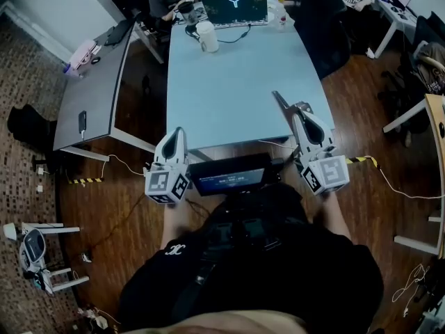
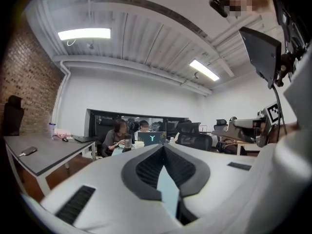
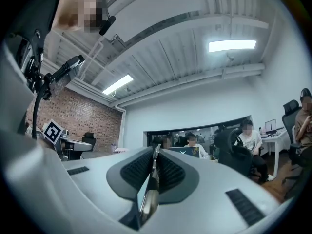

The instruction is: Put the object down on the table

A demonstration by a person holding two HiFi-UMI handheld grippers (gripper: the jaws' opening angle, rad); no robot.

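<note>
My right gripper (image 1: 297,114) hangs over the near right corner of the pale blue table (image 1: 236,82), shut on a thin metal utensil (image 1: 280,103) that sticks out forward and to the left beyond its tips. In the right gripper view the utensil (image 3: 148,199) stands edge-on between the dark pads (image 3: 168,172), with the right gripper (image 3: 155,151) lifted and pointing level across the room. My left gripper (image 1: 179,132) sits at the table's near left edge. Nothing is in the left gripper (image 2: 163,146), and its tips meet.
A white mug (image 1: 207,37) and an open laptop (image 1: 235,7) stand at the table's far end, where people sit. A black chair (image 1: 327,26) is at the far right. A grey desk (image 1: 90,89) stands to the left. A small screen (image 1: 229,175) hangs at my chest.
</note>
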